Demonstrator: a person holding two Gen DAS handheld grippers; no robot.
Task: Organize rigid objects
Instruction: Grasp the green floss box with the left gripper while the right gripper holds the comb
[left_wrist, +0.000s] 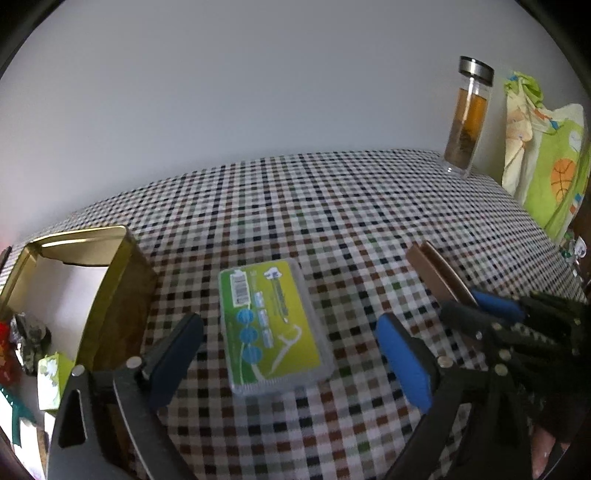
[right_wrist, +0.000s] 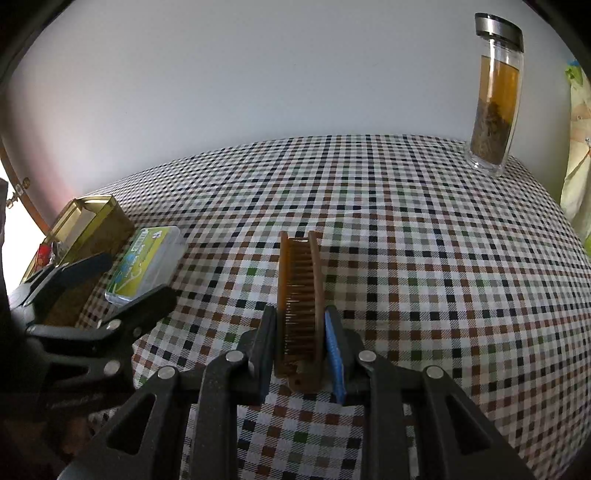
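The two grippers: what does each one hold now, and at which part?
The right gripper holds the brown comb by its near end. The left gripper holds nothing; the floss box lies between its open jaws.

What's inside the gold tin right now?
The gold tin is open. The left wrist view shows only its far inner walls and pale interior; the near wall hides the bottom, so contents cannot be confirmed.

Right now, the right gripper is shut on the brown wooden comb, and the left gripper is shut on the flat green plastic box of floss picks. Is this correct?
Not fully. The right gripper is shut on the brown wooden comb, but the left gripper is open: in the left wrist view its fingers stand on either side of the flat green plastic box of floss picks, apart from it.
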